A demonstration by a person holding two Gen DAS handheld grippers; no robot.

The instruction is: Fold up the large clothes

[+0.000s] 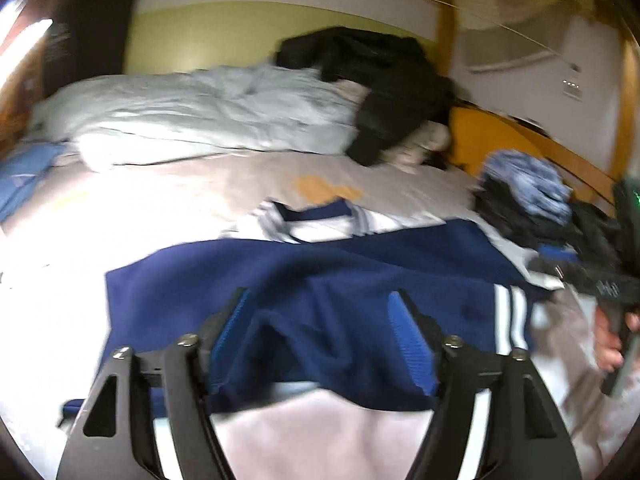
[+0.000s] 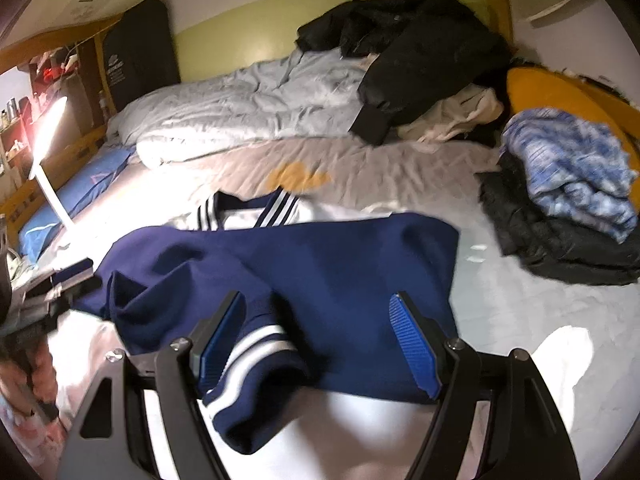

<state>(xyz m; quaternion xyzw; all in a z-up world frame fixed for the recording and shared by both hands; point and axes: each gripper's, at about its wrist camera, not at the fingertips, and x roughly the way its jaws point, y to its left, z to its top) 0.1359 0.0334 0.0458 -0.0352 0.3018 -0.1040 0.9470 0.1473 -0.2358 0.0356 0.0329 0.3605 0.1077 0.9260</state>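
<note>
A navy jacket (image 1: 224,268) with white-striped trim lies spread across the bed, partly folded over on itself. In the right wrist view the jacket (image 2: 340,252) shows its striped collar (image 2: 276,206) at the far side and a striped cuff (image 2: 256,346) near me. My left gripper (image 1: 318,294) hovers open over the jacket's near edge, with cloth lying below the gap and neither pad pressing on it. My right gripper (image 2: 317,296) is open too, and the cuff lies loose beside its left finger (image 2: 222,332). A hand (image 1: 608,346) holding the right tool shows at the right edge of the left wrist view.
A rumpled grey duvet (image 2: 248,108) and a black coat (image 2: 420,52) lie at the back of the bed. A stack of dark clothes topped by a blue-white knit (image 2: 572,172) sits at the right. A lit lamp (image 2: 48,128) and a blue pillow (image 2: 76,200) are at the left.
</note>
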